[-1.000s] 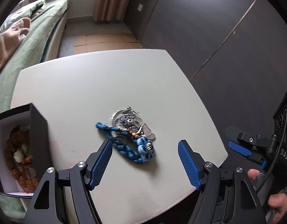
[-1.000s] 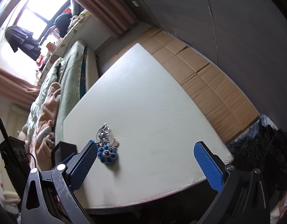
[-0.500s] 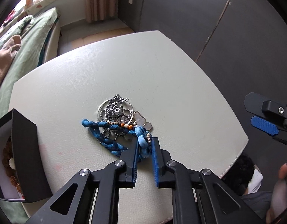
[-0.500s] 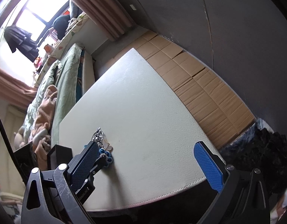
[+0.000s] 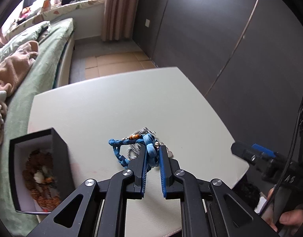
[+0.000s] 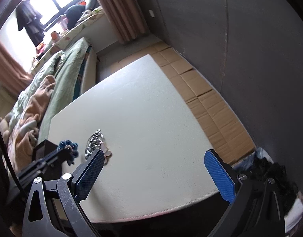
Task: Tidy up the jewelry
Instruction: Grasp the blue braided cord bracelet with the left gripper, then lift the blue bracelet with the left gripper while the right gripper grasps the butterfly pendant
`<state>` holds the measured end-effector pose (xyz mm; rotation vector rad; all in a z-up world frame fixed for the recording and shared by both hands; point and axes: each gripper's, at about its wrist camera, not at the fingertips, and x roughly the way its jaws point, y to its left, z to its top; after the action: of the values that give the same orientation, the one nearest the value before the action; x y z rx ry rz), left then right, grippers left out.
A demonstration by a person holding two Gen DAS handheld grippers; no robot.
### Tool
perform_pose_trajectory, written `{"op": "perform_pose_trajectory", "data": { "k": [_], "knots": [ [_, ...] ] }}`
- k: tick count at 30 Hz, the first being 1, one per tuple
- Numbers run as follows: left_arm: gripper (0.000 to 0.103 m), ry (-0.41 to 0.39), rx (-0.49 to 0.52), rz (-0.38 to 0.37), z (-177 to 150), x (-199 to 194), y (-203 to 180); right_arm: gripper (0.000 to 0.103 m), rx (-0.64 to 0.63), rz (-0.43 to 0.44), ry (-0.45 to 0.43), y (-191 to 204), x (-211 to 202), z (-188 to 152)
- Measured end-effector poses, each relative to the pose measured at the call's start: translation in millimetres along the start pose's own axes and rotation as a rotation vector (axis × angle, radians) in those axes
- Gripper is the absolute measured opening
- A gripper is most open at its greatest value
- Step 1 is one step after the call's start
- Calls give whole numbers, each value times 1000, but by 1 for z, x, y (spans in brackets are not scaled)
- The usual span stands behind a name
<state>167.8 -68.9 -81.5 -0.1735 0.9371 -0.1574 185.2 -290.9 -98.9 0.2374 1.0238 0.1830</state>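
The blue braided cord necklace (image 5: 131, 148) is found near the middle of the front half of the white table (image 5: 112, 106), its knotted end clamped between the blue pads of the left gripper (image 5: 153, 154). From that clamp the cord is stretched away toward the left of the left wrist view, so that its long axis is laid roughly across the table, with the looped far end pointed at the black box (image 5: 58, 158). A short run of orange and pale beads (image 5: 132, 137) is noted along the upper strand. A tangle of silver chains and rings (image 6: 95, 140) is seen just beside the cord, on the table; whether any of it is caught in the clamp cannot be told. The left jaws have just been closing and are now pressed on the cord. The black box is placed at the table's left edge, open at the top, with brownish beaded pieces (image 5: 39, 175) inside. The right gripper (image 6: 153, 169) is held over the table's near edge, jaws wide apart, nothing between them. A bed with green bedding (image 5: 42, 63) is recorded beyond the table
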Motion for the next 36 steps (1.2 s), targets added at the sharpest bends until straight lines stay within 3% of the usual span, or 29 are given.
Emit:
{"op": "perform_pose_trajectory", "data": {
  "k": [7,11,16,28,36],
  "knots": [
    [12,-58,-77,-12,11,-23,31,102,-117,75,15,17,7,-3],
    [12,-81,-103,-21,14,-35,45,101,-207,72,29,31,13,-7],
    [12,-114,-132,-29,17,-48,65,90,-326,66,59,51,24,-13],
    [12,-157,-207,-59,24,-68,103,90,-545,16,133,86,58,-26],
    [12,-165,-217,-64,30,-70,115,73,-602,-18,160,95,77,-27]
  ]
}}
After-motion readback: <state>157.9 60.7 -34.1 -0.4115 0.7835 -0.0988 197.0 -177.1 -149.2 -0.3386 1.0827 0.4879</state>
